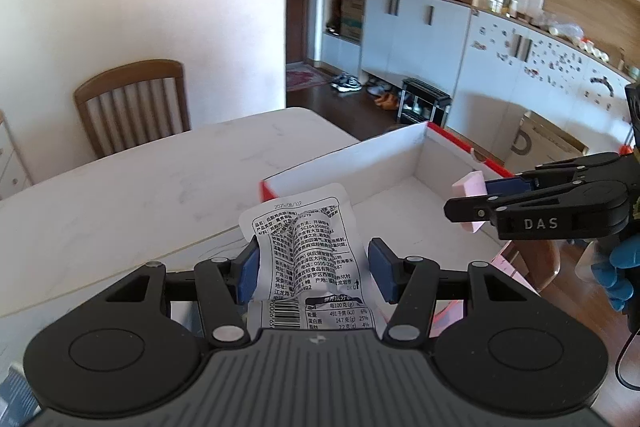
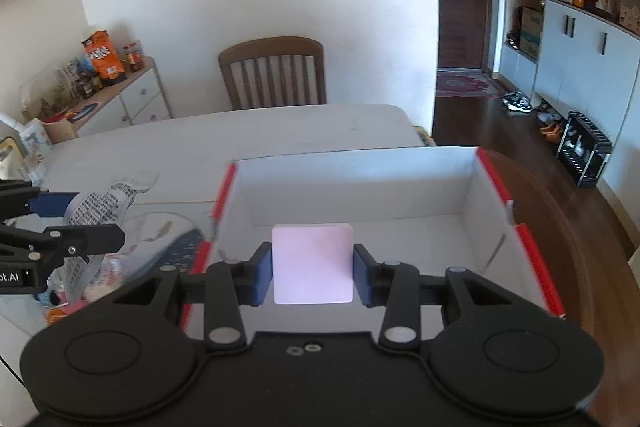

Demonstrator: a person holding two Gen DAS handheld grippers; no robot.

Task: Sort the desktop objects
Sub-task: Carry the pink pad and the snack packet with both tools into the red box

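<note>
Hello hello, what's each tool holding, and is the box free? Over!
Left tool shut on snack packet, near the box's corner. Right tool shut on pink block, over the open box. Box floor looks bare, nothing blocking.

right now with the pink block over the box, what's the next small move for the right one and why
Probably lower the right hand-held gripper a little and then open it. Its pads are shut on the pink block, which hangs above the bare floor of the red-edged box, so a short drop should land it inside. The left hand-held gripper holds a snack packet near the box's rim and can follow.
</note>
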